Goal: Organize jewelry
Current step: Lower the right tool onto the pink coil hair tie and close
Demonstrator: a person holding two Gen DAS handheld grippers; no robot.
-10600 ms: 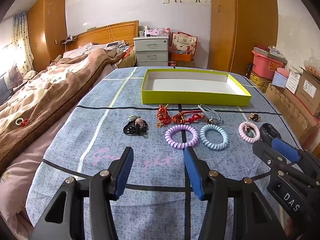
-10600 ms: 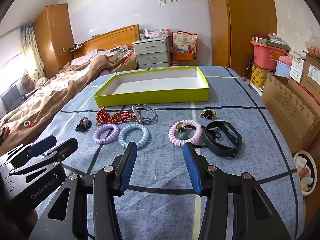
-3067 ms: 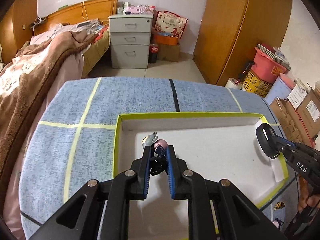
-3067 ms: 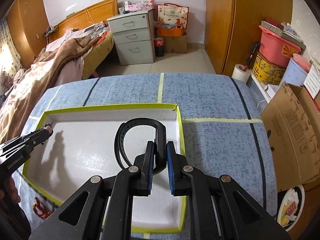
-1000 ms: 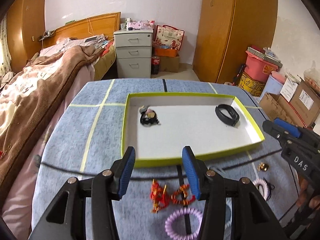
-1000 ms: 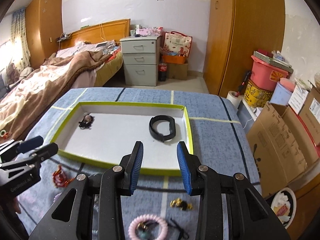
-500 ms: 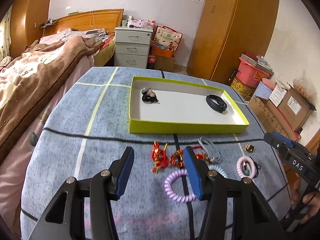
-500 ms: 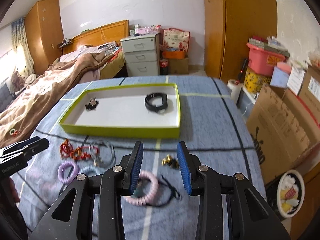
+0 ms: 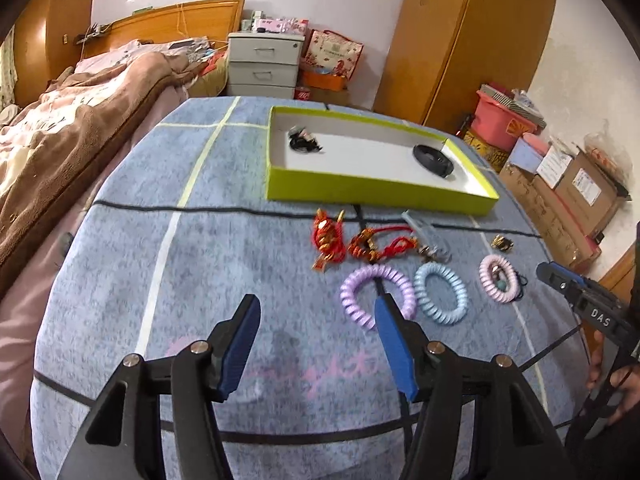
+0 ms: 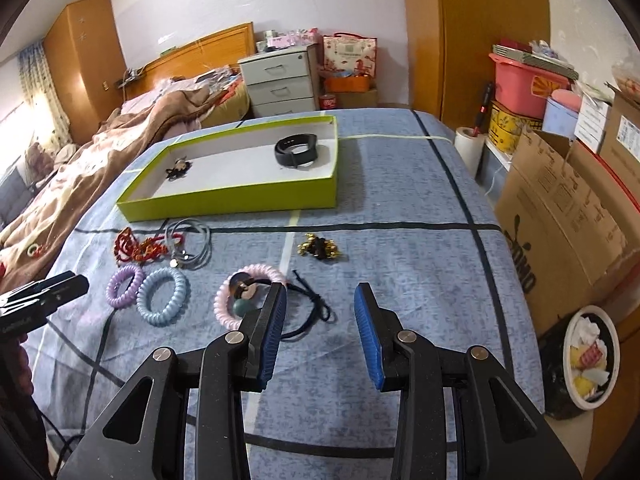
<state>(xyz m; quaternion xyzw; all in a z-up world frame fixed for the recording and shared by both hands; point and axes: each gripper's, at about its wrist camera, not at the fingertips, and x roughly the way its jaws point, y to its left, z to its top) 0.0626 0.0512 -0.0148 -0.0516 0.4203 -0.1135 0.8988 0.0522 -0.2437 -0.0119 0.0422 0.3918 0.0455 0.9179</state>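
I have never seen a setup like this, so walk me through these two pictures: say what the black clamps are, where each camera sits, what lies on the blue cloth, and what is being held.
No robot here: a person holds a clamp-like tool in each hand, with a wide-angle camera on each looking along its fingers. One picture looks out from the left tool, the other from the right tool. Both tools are open and hold nothing; the left one's jaws have just been opening.

On the blue cloth stands a green tray with a black wristband and a small dark hair clip inside. In front of it lie red knotted cords, a grey cord, purple, blue and pink coil hair ties, and a gold-and-black ornament.
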